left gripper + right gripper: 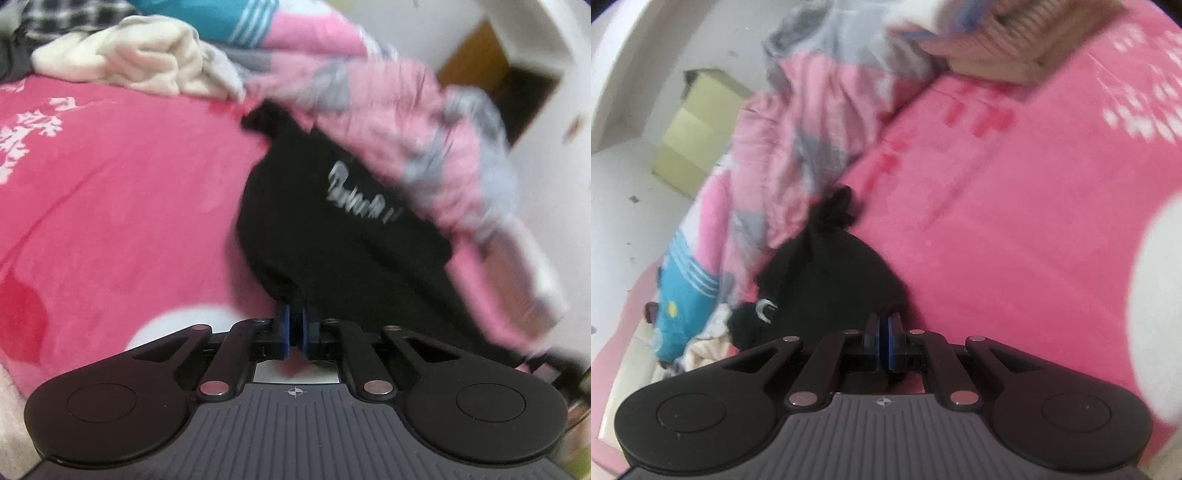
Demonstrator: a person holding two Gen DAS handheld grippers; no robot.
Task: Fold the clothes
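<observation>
A black garment [332, 229] with white lettering hangs over the pink bed cover, blurred by motion. My left gripper [294, 317] is shut on its lower edge, the blue pads pinching black cloth. In the right wrist view the same black garment [827, 273] bunches up just ahead of my right gripper [884, 332]. That gripper is shut with its blue pads pressed together on an edge of the black cloth. Part of the garment lies under a pink and grey quilt [424, 147].
A pink blanket [122, 206] with white print covers the bed. A cream garment [129, 62] lies crumpled at the back. The pink, grey and blue quilt [798, 133] drapes along the bed's edge. A cardboard box [694, 129] stands on the white floor. A striped knit item [1004, 44] lies far off.
</observation>
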